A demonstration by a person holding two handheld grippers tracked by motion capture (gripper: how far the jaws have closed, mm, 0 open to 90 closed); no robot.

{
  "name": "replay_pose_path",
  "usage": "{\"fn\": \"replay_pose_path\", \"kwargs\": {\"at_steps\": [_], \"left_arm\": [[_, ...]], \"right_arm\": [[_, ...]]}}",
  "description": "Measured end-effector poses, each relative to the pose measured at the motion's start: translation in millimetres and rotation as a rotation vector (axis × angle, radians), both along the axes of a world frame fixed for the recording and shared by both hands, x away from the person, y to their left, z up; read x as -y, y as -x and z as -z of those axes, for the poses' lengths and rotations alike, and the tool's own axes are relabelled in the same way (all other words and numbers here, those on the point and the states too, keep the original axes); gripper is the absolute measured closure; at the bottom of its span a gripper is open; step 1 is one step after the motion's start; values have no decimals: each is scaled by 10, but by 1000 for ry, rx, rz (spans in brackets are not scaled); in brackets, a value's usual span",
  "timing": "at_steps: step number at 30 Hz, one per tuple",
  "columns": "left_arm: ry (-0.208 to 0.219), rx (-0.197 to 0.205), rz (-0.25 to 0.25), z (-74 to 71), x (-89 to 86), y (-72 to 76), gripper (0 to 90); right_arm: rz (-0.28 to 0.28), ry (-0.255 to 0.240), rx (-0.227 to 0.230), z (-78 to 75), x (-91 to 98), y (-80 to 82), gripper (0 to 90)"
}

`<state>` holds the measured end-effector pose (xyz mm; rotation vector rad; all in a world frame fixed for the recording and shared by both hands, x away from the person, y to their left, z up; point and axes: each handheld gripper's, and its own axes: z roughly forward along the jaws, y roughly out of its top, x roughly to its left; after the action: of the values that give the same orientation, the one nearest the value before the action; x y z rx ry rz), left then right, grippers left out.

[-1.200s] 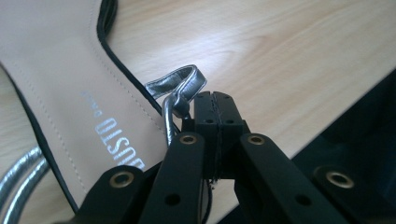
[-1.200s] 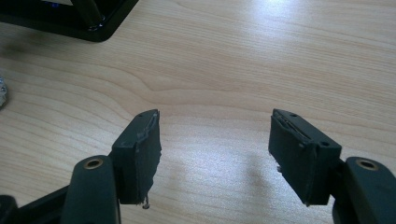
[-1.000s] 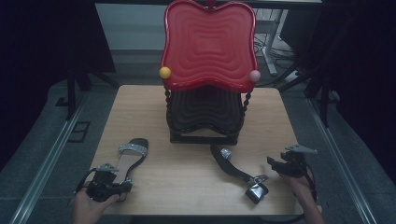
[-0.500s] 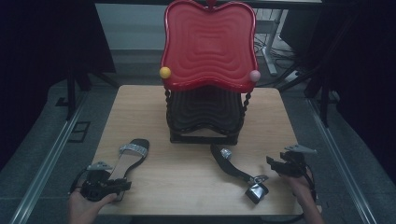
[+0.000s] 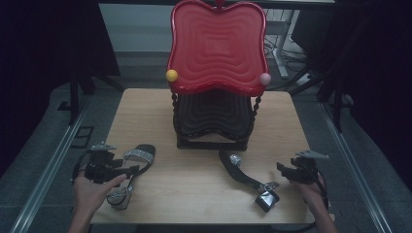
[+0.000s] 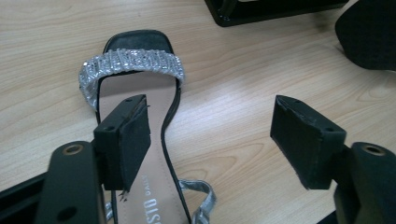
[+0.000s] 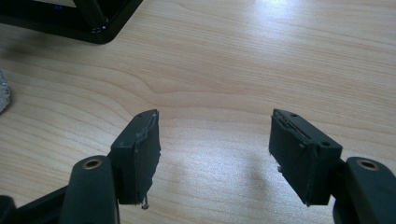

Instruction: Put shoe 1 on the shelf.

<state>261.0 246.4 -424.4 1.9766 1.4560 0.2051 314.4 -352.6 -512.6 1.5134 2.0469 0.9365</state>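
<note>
The red rack (image 5: 217, 48) stands at the table's (image 5: 194, 194) far edge. Near the left front lies one sandal (image 5: 130, 174), flat. The left gripper (image 5: 127, 170) has just opened wide and lifted, probably having set it down. The right gripper (image 5: 282, 167) idles, jaws open and empty.

Light wood table (image 5: 194, 184) on grey floor (image 5: 43, 160), dark curtains (image 5: 43, 43) l & r, metal rails (image 5: 46, 170) alongside, dim room.
</note>
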Motion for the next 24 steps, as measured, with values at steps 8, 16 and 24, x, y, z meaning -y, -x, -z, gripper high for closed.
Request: {"fn": "replay_pose_path", "kwargs": {"at_steps": [8, 16, 24], "left_arm": [[-47, -64, -13, 155, 32, -88, 282], [-111, -129, -44, 397, 92, -194, 281], [-164, -159, -92, 597, 40, -226, 271]], "right_arm": [[1, 2, -5, 5, 15, 13, 338], [-3, 15, -15, 21, -3, 2, 337], [-3, 18, -15, 23, -10, 5, 337]]}}
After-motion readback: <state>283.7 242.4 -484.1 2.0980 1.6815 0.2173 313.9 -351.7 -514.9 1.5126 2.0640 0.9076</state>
